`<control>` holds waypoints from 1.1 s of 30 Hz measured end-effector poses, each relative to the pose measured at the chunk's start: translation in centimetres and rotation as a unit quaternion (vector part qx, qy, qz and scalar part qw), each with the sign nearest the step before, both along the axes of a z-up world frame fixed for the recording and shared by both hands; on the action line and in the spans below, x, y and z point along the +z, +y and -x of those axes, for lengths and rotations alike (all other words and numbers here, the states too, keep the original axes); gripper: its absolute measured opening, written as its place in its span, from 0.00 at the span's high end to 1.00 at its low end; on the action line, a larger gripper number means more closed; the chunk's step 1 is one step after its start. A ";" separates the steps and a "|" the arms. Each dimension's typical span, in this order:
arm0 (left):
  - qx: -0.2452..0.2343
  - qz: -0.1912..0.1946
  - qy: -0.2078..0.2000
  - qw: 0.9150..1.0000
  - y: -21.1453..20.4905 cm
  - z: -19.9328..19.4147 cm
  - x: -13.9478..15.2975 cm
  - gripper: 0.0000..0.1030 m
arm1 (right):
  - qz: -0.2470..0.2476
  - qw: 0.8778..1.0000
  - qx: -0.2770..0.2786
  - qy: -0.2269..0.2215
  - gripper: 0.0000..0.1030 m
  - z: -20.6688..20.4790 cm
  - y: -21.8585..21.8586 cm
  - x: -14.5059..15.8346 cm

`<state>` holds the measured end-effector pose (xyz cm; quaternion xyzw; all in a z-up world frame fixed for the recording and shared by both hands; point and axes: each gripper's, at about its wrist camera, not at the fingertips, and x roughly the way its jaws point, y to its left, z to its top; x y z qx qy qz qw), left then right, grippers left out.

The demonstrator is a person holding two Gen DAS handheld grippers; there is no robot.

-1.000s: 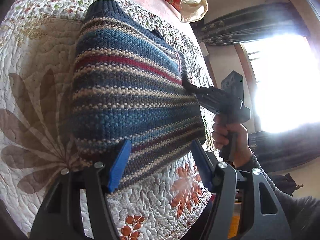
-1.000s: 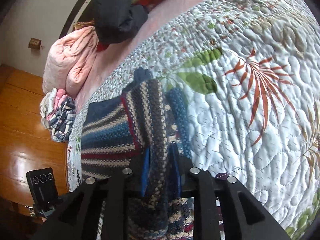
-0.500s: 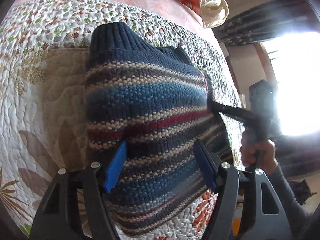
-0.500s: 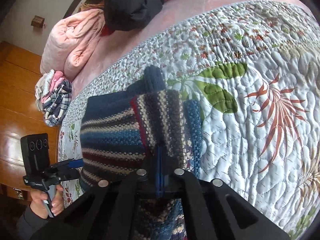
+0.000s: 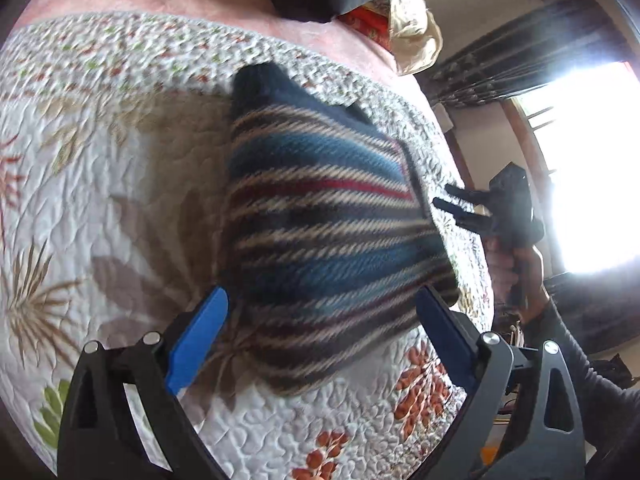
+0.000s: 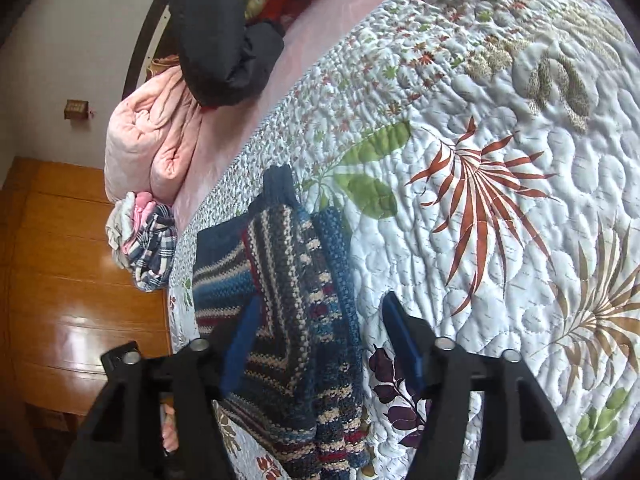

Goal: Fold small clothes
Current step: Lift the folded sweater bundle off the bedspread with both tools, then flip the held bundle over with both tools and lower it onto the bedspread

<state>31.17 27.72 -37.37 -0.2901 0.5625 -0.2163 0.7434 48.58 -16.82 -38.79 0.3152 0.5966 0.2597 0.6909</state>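
Bed: a white quilt printed with red, brown and green leaves is spread over a pink sheet; its quilted surface is puckered throughout.
Sweater: a striped knit sweater in blue, navy, cream and red is laid flat on the quilt near the bed's left edge as seen from the right wrist view, with one part folded over the body and the navy ribbed collar at the far end.
Left tool: its blue-padded jaws are held wide apart above the near end of the sweater, with nothing clamped.
Right tool: its jaws are spread apart over the folded sweater, with nothing gripped; in the left wrist view it is seen just beside the sweater's right edge, held by a hand.
Far end of bed: a pink comforter is bundled up, and a dark garment is draped over it.
Bed edge: a small heap of plaid and pink clothes is hung over the side.
Floor: glossy wooden boards are seen on the left.
Room: a bright window with dark curtains is seen at the right in the left wrist view.
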 end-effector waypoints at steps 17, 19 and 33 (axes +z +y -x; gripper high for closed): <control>0.049 0.230 0.052 0.971 0.3 -1.0 -9.0 0.09 | -0.060 0.991 0.104 0.057 0.20 -4.2 7.0 -4.9; 0.044 0.246 0.053 0.967 -1.3 -1.7 -9.8 0.09 | -0.069 0.991 0.101 0.057 0.20 -4.6 7.5 -5.2; 0.036 0.130 0.085 0.987 -4.6 -2.7 -8.1 0.52 | -0.057 0.992 0.105 0.032 0.59 -4.4 10.0 -4.7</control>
